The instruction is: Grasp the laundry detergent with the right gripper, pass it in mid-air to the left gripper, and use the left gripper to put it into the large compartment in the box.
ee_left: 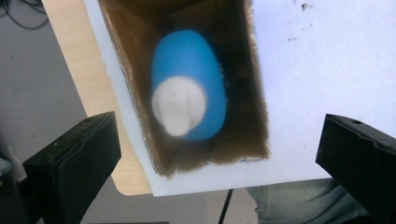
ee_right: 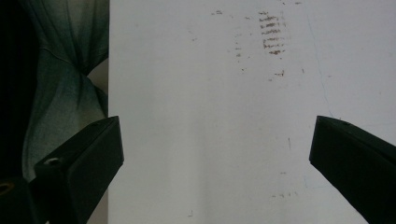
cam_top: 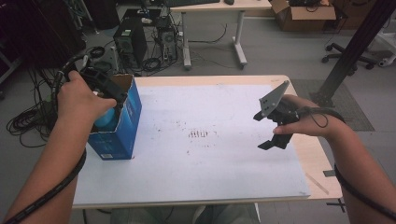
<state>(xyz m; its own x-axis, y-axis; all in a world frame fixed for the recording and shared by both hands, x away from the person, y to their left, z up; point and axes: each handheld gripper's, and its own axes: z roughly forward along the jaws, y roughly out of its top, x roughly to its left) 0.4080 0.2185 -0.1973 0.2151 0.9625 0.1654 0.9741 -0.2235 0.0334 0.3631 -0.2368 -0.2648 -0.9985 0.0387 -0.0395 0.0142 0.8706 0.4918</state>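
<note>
A white-topped table (cam_top: pixel 196 154) is standing in a workroom, with one computer tower (cam_top: pixel 128 39) and tangled cables sitting on the floor beyond it. At the table's left edge one open blue carton (cam_top: pixel 122 126) is standing upright. The high view is showing its blue outer wall; the left gripper view is looking straight down its brown inside, where one blue bottle (ee_left: pixel 189 84) with a white cap (ee_left: pixel 179 105) is standing, touched by nothing. The left gripper (ee_left: pixel 219 158) is hovering over the carton's mouth, jaws spread wide and empty. The right gripper (cam_top: pixel 271 131) is hanging over the table's right side, well apart, its jaws also gaping wide and holding nothing.
</note>
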